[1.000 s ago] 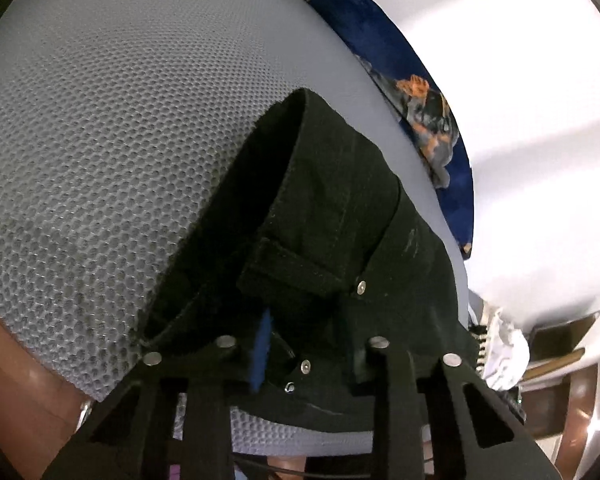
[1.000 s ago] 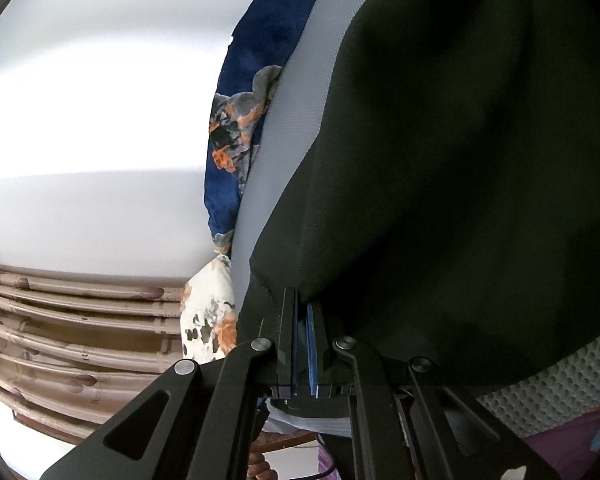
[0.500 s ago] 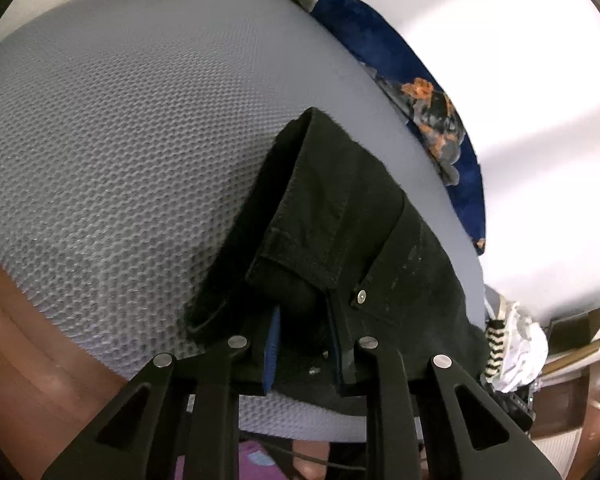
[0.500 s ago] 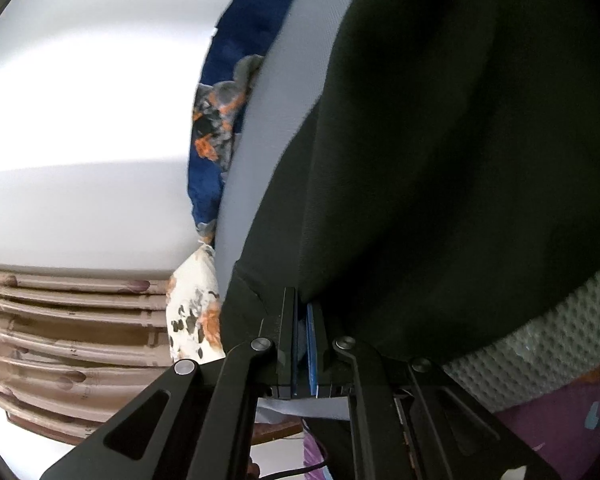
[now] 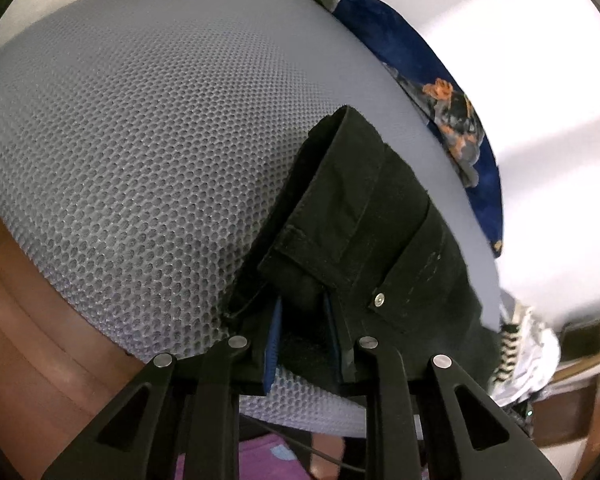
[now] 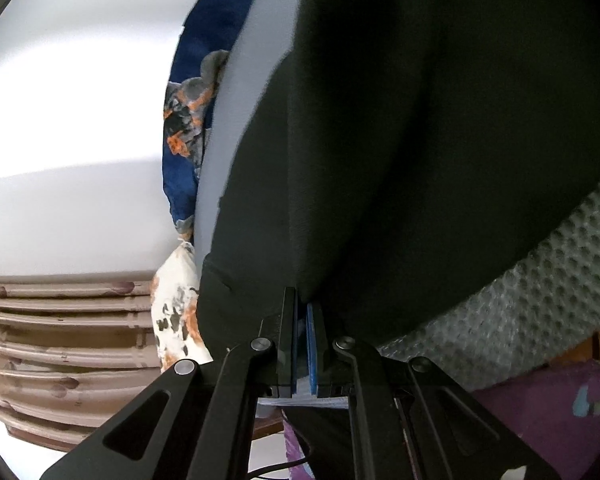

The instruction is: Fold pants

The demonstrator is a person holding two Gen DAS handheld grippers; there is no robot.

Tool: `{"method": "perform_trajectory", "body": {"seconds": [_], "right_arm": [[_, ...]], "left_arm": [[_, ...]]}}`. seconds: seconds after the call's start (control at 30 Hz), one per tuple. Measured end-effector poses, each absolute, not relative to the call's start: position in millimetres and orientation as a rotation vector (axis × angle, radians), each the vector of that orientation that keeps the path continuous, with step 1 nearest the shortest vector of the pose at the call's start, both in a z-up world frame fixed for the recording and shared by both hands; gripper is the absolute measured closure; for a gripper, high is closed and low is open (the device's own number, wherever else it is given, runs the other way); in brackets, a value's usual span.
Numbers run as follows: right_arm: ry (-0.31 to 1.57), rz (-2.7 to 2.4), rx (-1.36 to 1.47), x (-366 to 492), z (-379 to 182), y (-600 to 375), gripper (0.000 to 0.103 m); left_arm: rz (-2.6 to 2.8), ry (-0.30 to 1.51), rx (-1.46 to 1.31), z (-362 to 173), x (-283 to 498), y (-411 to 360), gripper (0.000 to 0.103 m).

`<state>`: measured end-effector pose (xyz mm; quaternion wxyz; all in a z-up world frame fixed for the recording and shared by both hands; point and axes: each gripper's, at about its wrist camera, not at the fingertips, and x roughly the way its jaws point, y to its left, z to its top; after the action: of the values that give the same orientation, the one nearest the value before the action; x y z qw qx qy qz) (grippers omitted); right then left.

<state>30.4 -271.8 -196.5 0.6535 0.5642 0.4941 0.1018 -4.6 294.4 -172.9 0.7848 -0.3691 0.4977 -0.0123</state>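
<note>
Black pants (image 5: 364, 216) lie on a grey honeycomb-mesh pad (image 5: 140, 152), their waistband with a belt loop and metal rivets toward me. My left gripper (image 5: 302, 320) is shut on the thick waistband, blue pads pressing the cloth from both sides. In the right wrist view the pants (image 6: 420, 140) fill most of the picture as a dark hanging sheet. My right gripper (image 6: 303, 312) is shut on a thin edge of that black cloth, its blue pads nearly together.
A blue floral cloth (image 5: 440, 92) runs along the pad's far edge against a white wall (image 6: 68, 120). A white patterned cloth (image 6: 176, 304) and slatted brown furniture (image 6: 60, 328) sit to the left. A striped white item (image 5: 520, 344) lies at right. Purple clothing (image 6: 548, 400) of the person shows below.
The left gripper's jaws narrowed onto the waistband and pulled it toward the pad's near edge. The right gripper sank slightly with the cloth, showing more mesh at right.
</note>
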Motion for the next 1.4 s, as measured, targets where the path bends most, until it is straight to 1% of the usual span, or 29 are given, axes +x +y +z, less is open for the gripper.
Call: {"method": "perform_trajectory", "body": {"seconds": [0.07,0.13,0.17,0.2,0.23,0.27,0.3,0.33,0.43,0.53,0.67,0.77,0.83,0.9,0.97,1.03,1.1,1.23,1.4], "right_arm": [[1.122,0.241,1.293,30.9,-204.9,-273.2,0.094],[1.085,0.277,1.359,29.9,-210.2,-278.2,0.093],[1.045,0.283,1.398,28.7,-211.9,-284.2,0.086],[1.019,0.284,1.417,28.1,-213.2,-288.5,0.073],[0.994,0.285,1.439,27.6,-215.0,-293.2,0.069],[0.944,0.296,1.488,27.5,-217.7,-300.6,0.068],[0.915,0.312,1.518,28.5,-219.0,-304.5,0.068],[0.892,0.325,1.536,30.2,-220.0,-308.2,0.068],[0.817,0.367,1.530,36.3,-216.7,-316.0,0.068],[0.760,0.380,1.513,36.5,-209.9,-319.4,0.067],[0.728,0.343,1.355,34.6,-191.3,-327.7,0.066],[0.707,0.359,1.319,38.4,-184.6,-334.0,0.066],[0.697,0.355,1.321,42.1,-183.3,-339.6,0.066],[0.692,0.353,1.324,44.3,-185.2,-348.5,0.063],[0.697,0.346,1.385,45.3,-195.1,-358.8,0.062],[0.698,0.360,1.428,47.8,-199.7,-363.0,0.066],[0.718,0.356,1.381,50.0,-194.7,-364.9,0.092],[0.720,0.392,1.374,55.6,-187.7,-363.9,0.094],[0.722,0.378,1.413,56.4,-185.4,-367.1,0.094]], "left_arm": [[-0.022,1.075,-0.756,-169.2,-5.0,289.5,0.080],[0.005,1.091,-0.723,-163.1,-8.3,287.7,0.078],[0.038,1.107,-0.711,-158.7,-10.1,287.7,0.077],[0.068,1.117,-0.707,-154.0,-13.1,288.5,0.072],[0.080,1.105,-0.721,-146.9,-19.6,290.2,0.068],[0.077,1.088,-0.738,-142.0,-22.9,290.2,0.066],[0.064,1.069,-0.762,-135.2,-28.1,287.6,0.062],[0.036,1.058,-0.775,-128.3,-30.2,281.0,0.060],[-0.153,1.073,-0.691,-105.6,-21.7,235.6,0.058],[-0.487,1.153,-0.627,-92.1,-0.3,157.7,0.057],[-0.712,1.213,-0.574,-84.6,25.3,74.5,0.055],[-0.823,1.302,-0.581,-97.9,35.9,25.1,0.054],[-0.895,1.375,-0.636,-114.2,37.5,0.1,0.054],[-0.916,1.425,-0.697,-129.5,39.1,-7.4,0.054],[-0.904,1.424,-0.792,-141.4,45.0,-11.9,0.054],[-0.865,1.394,-0.851,-145.9,43.9,-10.9,0.053],[-0.819,1.388,-0.892,-150.5,45.9,-13.1,0.053],[-0.745,1.355,-0.905,-155.7,53.9,-28.0,0.053],[-0.617,1.310,-1.024,-169.9,54.9,-21.4,0.053]]}}
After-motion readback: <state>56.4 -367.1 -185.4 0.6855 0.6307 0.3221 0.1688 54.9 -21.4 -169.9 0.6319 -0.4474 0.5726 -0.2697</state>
